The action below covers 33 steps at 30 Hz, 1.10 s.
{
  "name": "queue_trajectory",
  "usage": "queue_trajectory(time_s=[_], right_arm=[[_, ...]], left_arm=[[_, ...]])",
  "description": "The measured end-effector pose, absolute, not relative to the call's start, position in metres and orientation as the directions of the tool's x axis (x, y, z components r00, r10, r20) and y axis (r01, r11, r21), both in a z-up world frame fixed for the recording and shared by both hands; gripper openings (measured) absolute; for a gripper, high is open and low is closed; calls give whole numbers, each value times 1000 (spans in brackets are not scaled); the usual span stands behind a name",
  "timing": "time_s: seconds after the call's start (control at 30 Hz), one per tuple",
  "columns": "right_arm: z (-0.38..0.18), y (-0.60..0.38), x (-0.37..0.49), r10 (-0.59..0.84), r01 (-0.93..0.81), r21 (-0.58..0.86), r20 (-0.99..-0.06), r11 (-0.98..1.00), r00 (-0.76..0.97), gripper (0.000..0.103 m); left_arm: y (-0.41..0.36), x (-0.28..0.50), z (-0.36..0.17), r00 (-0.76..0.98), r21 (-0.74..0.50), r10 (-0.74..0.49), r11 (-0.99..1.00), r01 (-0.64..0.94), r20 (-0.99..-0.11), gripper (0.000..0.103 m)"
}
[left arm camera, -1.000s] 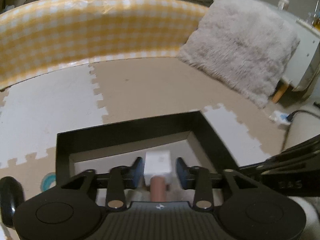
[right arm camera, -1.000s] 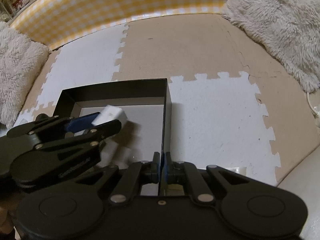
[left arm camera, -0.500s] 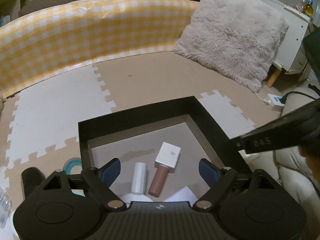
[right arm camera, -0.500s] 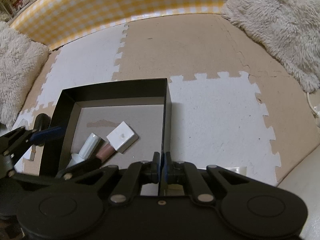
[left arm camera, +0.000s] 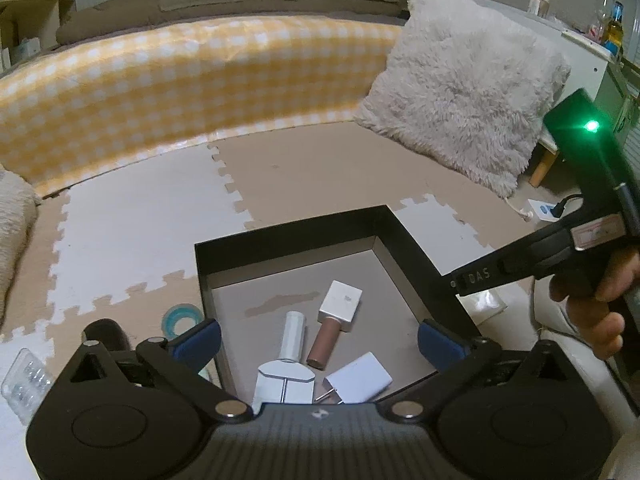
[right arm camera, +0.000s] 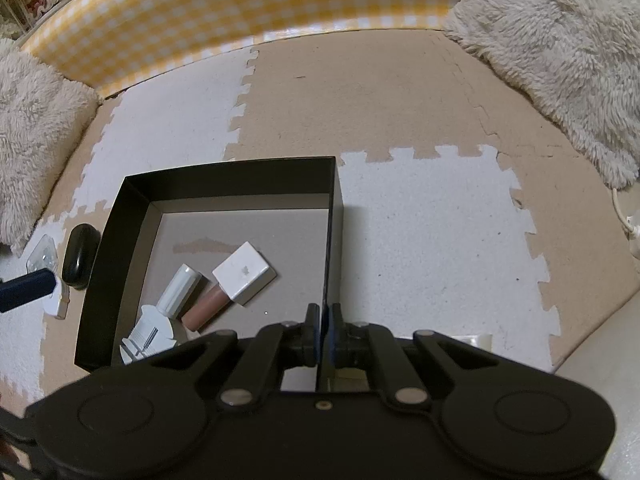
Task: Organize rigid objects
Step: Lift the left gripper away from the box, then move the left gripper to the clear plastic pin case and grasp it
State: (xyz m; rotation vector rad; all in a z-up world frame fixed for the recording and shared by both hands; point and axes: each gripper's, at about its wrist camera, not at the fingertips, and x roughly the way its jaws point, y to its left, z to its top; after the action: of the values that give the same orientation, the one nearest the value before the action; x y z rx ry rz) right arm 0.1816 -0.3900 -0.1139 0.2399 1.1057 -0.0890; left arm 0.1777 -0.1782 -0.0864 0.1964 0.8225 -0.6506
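While the floor of interlocking beige and white foam mats (right arm camera: 420, 240) spreads out below a yellow-and-white checked barrier (left arm camera: 200, 80), 2 shaggy grey cushions (left arm camera: 460, 92) lean at its ends. On the mats sits an open black rectangular cardboard box (left arm camera: 288, 248) with a grey bottom. The right gripper (right arm camera: 325, 332) is clenched on the box's right wall, its 2 fingers pinching the thin black edge. The left gripper (left arm camera: 316, 340) hangs above the near part of the box with its jaws opening wide and nothing between the blue pads (left arm camera: 198, 338). Inside the box lie a flat white rectangular charger (left arm camera: 358, 378), a white plastic tool with a cylindrical handle (left arm camera: 290, 354), and a rose-brown tube with a square white cap (left arm camera: 334, 322), the tube just beside the handle. Outside the left wall rest a glossy black oval case (right arm camera: 78, 256), a teal tape ring (left arm camera: 182, 318) and a clear plastic blister pack (left arm camera: 26, 376).
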Motion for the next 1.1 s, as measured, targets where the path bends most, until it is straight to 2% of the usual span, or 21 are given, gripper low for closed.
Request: queue_trajectory(time_s=[0.4, 0.6, 0.8, 1.1], right_arm=[[-114, -389, 182, 44, 188, 141, -893, 972, 448, 5], [-114, -389, 182, 43, 188, 141, -893, 972, 448, 5], [-114, -389, 182, 43, 187, 141, -893, 972, 448, 5], [-114, -388, 181, 39, 185, 135, -894, 973, 446, 5]], left_arm=[[-153, 171, -69, 532, -76, -464, 800, 596, -708, 103], [-124, 188, -57, 592, -92, -429, 853, 513, -682, 103], [-83, 216, -59, 661, -89, -323, 928, 361, -678, 103], [-8, 263, -86, 683, -97, -84, 995, 19, -726, 103]])
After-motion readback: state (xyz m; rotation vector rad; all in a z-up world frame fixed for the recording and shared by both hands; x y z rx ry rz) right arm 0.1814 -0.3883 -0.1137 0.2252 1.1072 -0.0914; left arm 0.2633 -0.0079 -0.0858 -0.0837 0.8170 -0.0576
